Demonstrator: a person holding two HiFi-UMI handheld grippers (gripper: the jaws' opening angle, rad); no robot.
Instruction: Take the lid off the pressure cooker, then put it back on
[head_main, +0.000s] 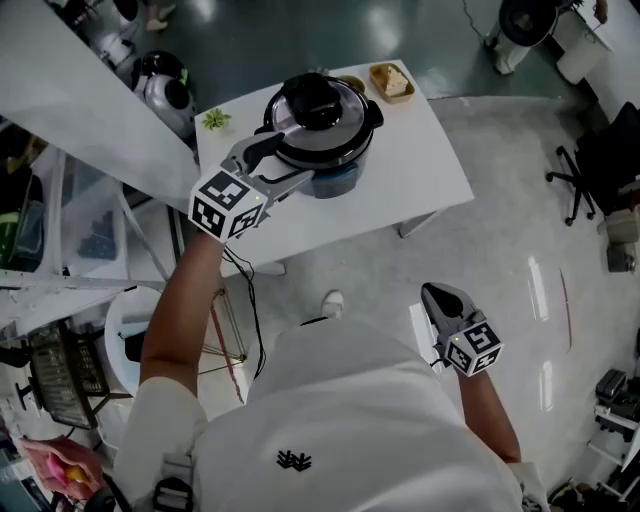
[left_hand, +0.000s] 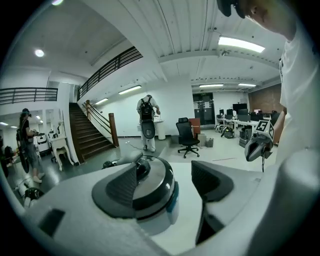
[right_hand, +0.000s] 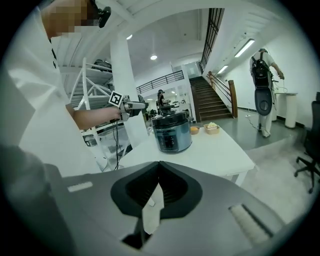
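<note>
No text, label or number can be read anywhere.

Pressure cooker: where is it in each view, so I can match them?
Head view: pressure cooker top centre, on the white table.
Left gripper view: pressure cooker low, left of centre, close up.
Right gripper view: pressure cooker mid-frame, farther off.
Shared landmark: the white table under it.

1. left arm stretches forward and up, its forearm bare below a white sleeve.
2. left gripper points ahead, jaws spread wide apart.
3. right arm stays low, bent close beside the torso.
4. right gripper points forward, jaws pressed together, holding nothing.
</note>
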